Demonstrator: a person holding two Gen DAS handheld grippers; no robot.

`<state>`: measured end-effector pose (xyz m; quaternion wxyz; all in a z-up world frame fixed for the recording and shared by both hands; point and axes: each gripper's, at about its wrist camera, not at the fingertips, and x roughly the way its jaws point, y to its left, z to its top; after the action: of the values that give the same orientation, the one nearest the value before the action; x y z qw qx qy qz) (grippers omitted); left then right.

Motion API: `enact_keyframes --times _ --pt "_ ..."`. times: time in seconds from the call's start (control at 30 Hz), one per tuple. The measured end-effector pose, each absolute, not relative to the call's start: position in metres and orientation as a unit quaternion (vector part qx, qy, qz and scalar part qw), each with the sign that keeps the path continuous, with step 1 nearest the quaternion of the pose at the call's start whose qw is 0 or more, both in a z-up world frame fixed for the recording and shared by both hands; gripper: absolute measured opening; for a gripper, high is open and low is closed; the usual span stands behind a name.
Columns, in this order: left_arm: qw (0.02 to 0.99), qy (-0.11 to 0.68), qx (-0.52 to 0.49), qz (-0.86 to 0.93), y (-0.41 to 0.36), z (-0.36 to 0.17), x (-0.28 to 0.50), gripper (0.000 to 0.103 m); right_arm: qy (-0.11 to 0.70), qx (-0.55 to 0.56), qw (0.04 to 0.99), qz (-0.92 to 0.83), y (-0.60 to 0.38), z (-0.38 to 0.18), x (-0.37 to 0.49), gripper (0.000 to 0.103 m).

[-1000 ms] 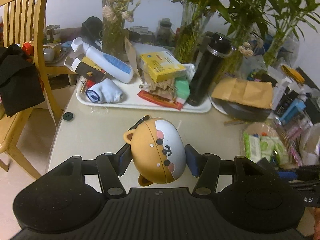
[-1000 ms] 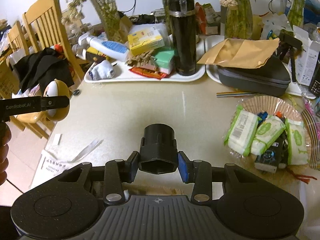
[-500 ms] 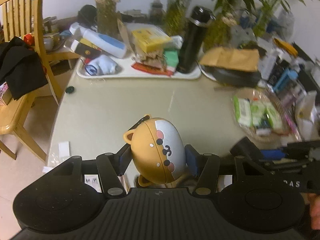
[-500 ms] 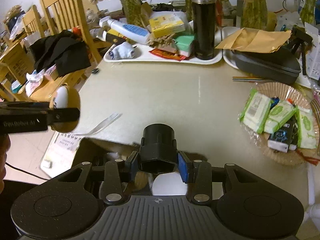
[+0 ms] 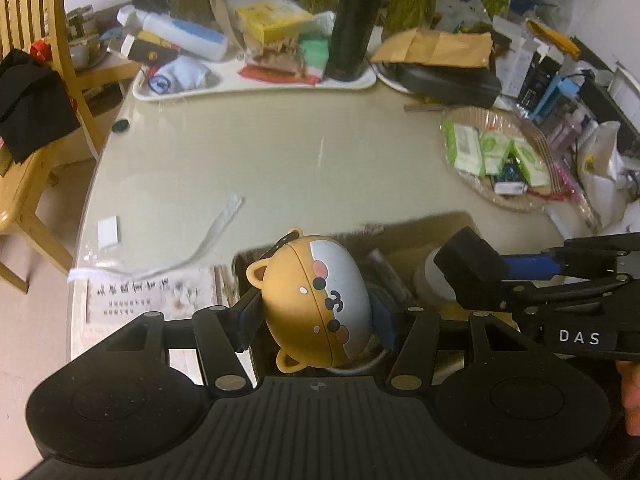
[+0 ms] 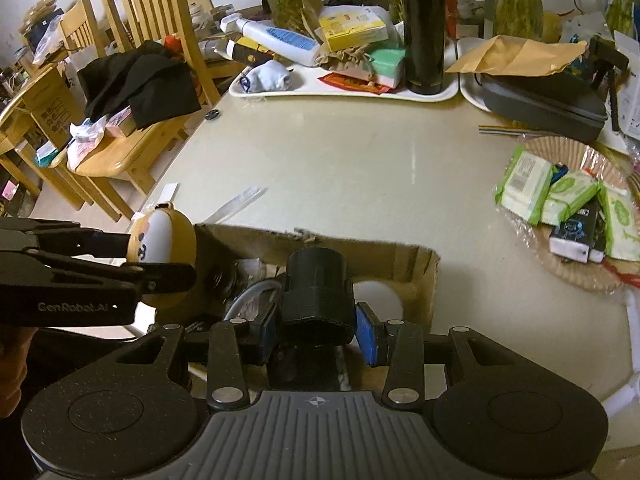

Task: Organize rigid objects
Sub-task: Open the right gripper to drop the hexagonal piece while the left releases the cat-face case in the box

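currently left fingers [image 5: 316, 316] are clamped on the bear-shaped case [image 5: 316, 300], blue pads pressed on both flanks, case tilted with its face up and to the right. grip sits across the widest part, likely so the rounded shell doesn't squirt out. right fingers [image 6: 318, 326] are closed on the black plug adapter [image 6: 318, 292], pads on its square lower body, round end pointing away from the camera. that flat-sided section is the sensible place to pinch it.

both loads hang over the open cardboard box [image 6: 416, 268] that sits at the near edge of the desk [image 6: 360, 160]. case is above the left part of the box, adapter nearer the middle; neither looks to be touching the box or its contents, though depth is hard to judge. box already holds a white round thing and some dark cable-like bits, too blurred to name.

my read: box is the collection bin, both items are staged for drop-off. releasing one at a time would keep the two tools from colliding, they're close side by side.

further out: white tray [image 6: 440, 94] at the back with a black flask [image 6: 422, 28], bottle and packets; wicker basket [image 6: 580, 272] of wipes on the right; paper strip [image 5: 216, 232] and leaflet on the left of the desk; wooden chair [image 6: 132, 80] with dark clothing beyond the desk edge.
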<state>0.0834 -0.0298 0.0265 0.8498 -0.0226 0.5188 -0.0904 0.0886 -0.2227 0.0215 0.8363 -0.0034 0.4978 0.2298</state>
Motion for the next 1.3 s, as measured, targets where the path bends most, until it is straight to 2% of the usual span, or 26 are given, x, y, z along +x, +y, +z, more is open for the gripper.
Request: enact_keyframes --times 0.37,0.4,0.43,0.47,0.5,0.67,0.83,1.03,1.3 --pt "0.840 0.535 -0.031 -0.086 -0.027 0.022 0.082 0.057 0.487 -0.004 0.839 0.244 -0.214 0.019 0.089 0.046" --pt "0.844 0.528 -0.035 -0.086 -0.025 0.024 0.082 0.057 0.484 -0.006 0.841 0.242 -0.214 0.020 0.089 0.057" --pt "0.847 0.523 -0.039 -0.089 -0.023 0.026 0.081 0.058 0.482 -0.008 0.843 0.237 -0.214 0.021 0.088 0.075" --pt "0.848 0.519 -0.044 -0.093 -0.022 0.029 0.081 0.061 0.480 -0.009 0.846 0.233 -0.215 0.021 0.088 0.082" --pt "0.849 0.517 -0.047 -0.096 -0.021 0.031 0.081 0.068 0.479 -0.010 0.848 0.229 -0.216 0.022 0.088 0.091" --pt "0.852 0.514 -0.051 -0.086 -0.019 0.037 0.077 0.074 0.486 -0.014 0.847 0.216 -0.220 0.022 0.087 0.103" --pt "0.850 0.520 -0.054 -0.071 -0.014 0.035 0.069 0.074 0.492 -0.020 0.846 0.205 -0.224 0.022 0.074 0.103" --pt "0.850 0.520 -0.053 -0.060 -0.013 0.031 0.055 0.083 0.513 -0.037 0.836 0.192 -0.226 0.012 0.059 0.103" --pt "0.852 0.516 -0.048 -0.072 -0.023 0.028 0.039 0.084 0.530 -0.049 0.827 0.183 -0.228 0.003 0.044 0.103"
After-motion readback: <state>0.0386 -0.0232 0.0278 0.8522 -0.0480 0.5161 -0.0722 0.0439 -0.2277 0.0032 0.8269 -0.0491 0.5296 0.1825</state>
